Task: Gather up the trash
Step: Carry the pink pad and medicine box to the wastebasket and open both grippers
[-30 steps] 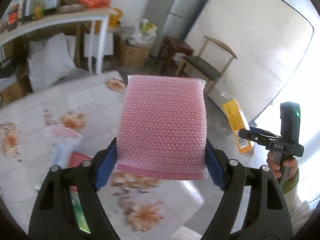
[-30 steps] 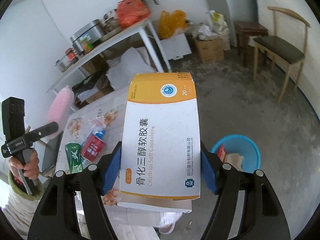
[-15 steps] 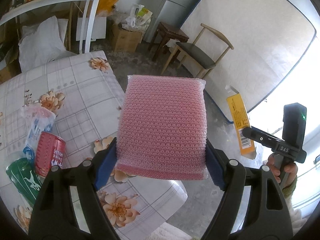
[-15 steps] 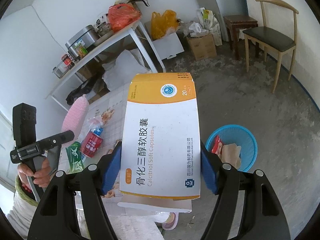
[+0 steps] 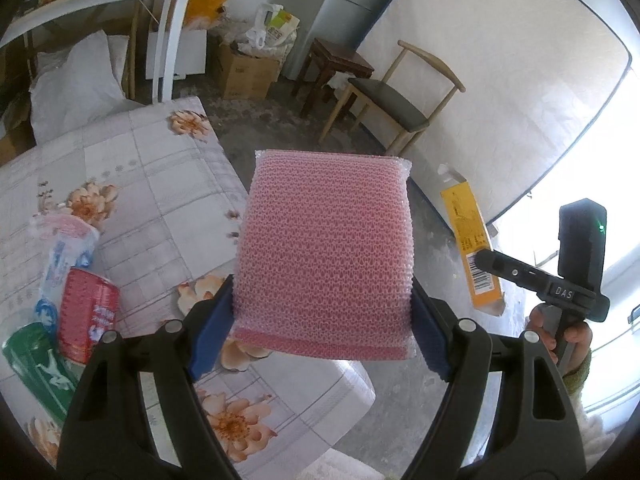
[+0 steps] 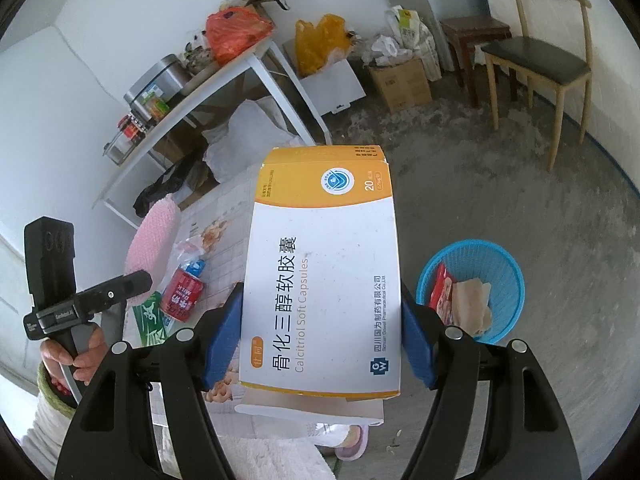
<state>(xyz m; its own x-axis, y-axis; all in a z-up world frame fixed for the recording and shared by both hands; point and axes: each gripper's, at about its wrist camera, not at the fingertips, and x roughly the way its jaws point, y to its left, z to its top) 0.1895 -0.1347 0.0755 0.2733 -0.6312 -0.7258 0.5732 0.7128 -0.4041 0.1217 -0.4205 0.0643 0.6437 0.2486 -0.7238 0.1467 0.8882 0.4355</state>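
My left gripper is shut on a pink foam net pad, held above the corner of the flowered table. My right gripper is shut on a white and orange medicine box, held in the air beside the table. The box also shows in the left wrist view, and the pad in the right wrist view. A blue basket on the floor to the right holds some trash. A red can, a green can and a crumpled plastic wrapper lie on the table.
A wooden chair and a dark stool stand by the far wall. Cardboard boxes and bags sit near them. A white side table with pots and bags stands at the back. The floor is bare concrete.
Both grippers have moved with their loads. The left wrist view has swung toward the table corner and floor. The blue basket sits nearer and lower-right in the right wrist view.
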